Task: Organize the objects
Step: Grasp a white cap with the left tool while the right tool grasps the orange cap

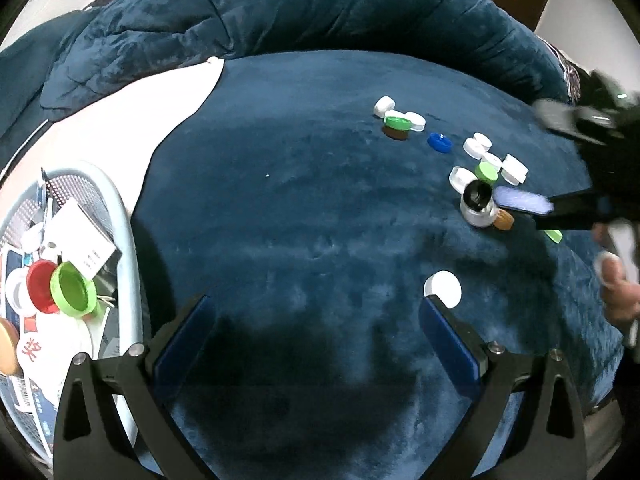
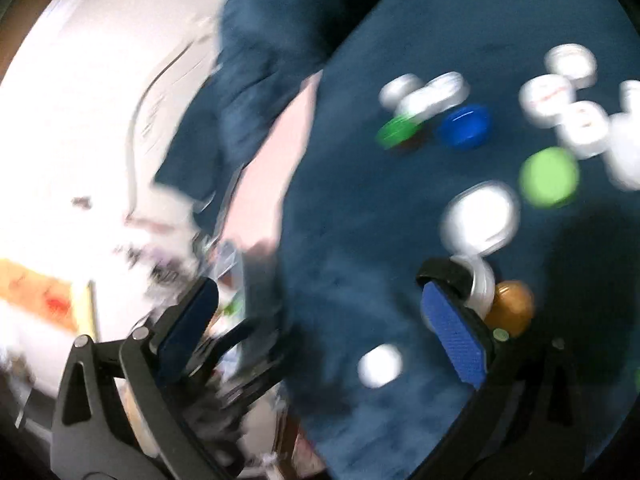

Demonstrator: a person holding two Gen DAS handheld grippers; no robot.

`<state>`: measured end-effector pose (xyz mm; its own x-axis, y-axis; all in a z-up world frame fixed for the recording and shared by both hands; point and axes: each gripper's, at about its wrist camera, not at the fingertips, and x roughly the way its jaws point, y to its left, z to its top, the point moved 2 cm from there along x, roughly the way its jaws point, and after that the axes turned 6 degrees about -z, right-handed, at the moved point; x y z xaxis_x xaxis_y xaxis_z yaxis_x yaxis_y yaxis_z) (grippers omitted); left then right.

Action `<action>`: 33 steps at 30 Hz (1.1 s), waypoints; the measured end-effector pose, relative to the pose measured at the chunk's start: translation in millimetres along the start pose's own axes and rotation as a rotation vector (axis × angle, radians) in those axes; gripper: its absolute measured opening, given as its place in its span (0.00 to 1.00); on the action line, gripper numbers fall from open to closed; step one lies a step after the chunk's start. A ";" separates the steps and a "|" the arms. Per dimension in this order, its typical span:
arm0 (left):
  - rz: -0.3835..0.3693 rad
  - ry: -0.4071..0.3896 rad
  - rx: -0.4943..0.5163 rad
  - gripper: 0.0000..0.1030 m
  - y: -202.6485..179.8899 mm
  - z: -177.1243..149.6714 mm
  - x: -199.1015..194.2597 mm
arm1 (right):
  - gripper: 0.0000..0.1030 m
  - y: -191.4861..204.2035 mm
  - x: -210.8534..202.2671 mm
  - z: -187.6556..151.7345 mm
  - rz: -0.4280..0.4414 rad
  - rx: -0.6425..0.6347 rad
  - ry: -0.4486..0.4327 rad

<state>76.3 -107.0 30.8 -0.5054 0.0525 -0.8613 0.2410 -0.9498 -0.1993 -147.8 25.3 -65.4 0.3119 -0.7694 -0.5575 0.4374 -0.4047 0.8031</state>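
Several bottle caps lie scattered on a dark blue plush blanket (image 1: 304, 208): white, green, a blue cap (image 1: 439, 143), a brown cap (image 1: 503, 220) and a silver jar with a black opening (image 1: 476, 204). A lone white cap (image 1: 442, 289) lies just beyond my left gripper's right fingertip. My left gripper (image 1: 316, 320) is open and empty over the blanket. My right gripper (image 2: 320, 304) is open and empty; its view is motion-blurred. It shows in the left wrist view (image 1: 528, 204) beside the silver jar. The blue cap (image 2: 464, 126), a green cap (image 2: 550, 178) and white caps (image 2: 478, 216) lie ahead of it.
A light blue mesh basket (image 1: 128, 264) at the left holds a red cap (image 1: 40, 286), a green cap (image 1: 74, 290), cards and papers. A folded blue quilt (image 1: 280, 8) lies behind. A pink sheet (image 1: 132, 120) shows at the left.
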 end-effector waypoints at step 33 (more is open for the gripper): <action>-0.010 0.017 -0.009 0.99 7.9 -11.8 3.5 | 1.00 28.2 15.3 -12.1 -0.225 -0.188 -0.017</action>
<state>86.2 -110.7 20.6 -0.4933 0.0670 -0.8673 0.2434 -0.9465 -0.2116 -120.5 8.1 -53.9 0.1754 -0.6795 -0.7124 0.6432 -0.4687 0.6054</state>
